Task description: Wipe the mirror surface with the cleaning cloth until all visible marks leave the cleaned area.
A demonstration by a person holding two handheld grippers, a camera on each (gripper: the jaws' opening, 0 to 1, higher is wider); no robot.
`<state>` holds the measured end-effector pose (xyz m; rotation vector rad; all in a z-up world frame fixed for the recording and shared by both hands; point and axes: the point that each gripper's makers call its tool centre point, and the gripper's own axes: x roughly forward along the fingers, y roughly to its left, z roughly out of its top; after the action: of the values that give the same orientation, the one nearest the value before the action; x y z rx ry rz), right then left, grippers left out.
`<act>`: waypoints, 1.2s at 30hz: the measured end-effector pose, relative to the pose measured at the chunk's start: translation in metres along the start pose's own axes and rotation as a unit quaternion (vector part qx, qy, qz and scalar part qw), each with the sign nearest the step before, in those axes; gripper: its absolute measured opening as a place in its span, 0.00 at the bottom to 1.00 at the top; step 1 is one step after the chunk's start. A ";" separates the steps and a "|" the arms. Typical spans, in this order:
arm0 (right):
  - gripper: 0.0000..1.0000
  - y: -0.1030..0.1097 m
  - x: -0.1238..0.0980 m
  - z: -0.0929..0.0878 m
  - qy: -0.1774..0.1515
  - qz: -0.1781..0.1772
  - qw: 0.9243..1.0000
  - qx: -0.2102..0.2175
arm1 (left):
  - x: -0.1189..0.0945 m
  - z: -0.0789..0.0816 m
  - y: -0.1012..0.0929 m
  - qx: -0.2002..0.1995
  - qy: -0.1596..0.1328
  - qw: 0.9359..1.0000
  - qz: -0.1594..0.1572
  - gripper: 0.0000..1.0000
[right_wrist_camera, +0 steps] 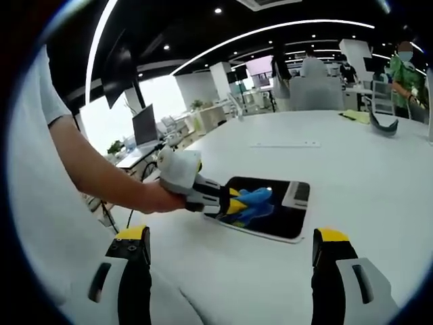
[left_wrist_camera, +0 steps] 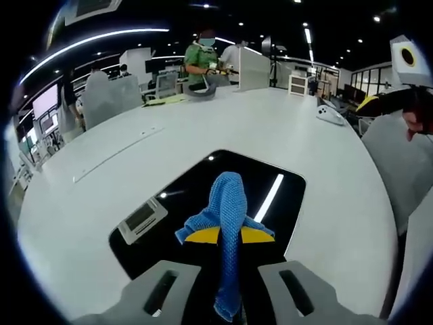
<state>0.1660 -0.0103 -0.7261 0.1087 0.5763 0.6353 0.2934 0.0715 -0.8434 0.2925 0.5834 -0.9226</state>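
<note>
Left gripper (right_wrist_camera: 233, 202) jaws clamp the cloth (left_wrist_camera: 226, 223) over the mirror (left_wrist_camera: 270, 179); right gripper (right_wrist_camera: 230, 271) jaws wide, empty; advise flat, overlapping strokes.

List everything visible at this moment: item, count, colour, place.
mirror: one, dark and reflective, flat on the white table.
cleaning cloth: one, blue, on the mirror, held in the left gripper.
small device: one, grey, at the mirror's edge.
people: several, far side of the room.
monitors: on desks behind.
person's forearm: holding the left gripper.
right gripper: jaws apart, yellow-tipped, above the table.
</note>
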 end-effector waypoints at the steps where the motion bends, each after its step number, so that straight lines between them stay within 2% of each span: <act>1: 1.00 0.000 0.000 0.000 -0.001 0.000 1.000 0.001 | 0.000 0.000 0.001 -0.001 0.000 1.000 0.001 0.07; 36: 0.99 -0.003 0.000 0.002 -0.002 0.002 1.000 0.002 | 0.001 0.002 0.023 0.001 -0.004 1.000 0.012 0.07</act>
<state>0.1689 -0.0125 -0.7252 0.1157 0.5743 0.6377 0.3136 0.0827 -0.8426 0.2977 0.5702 -0.9009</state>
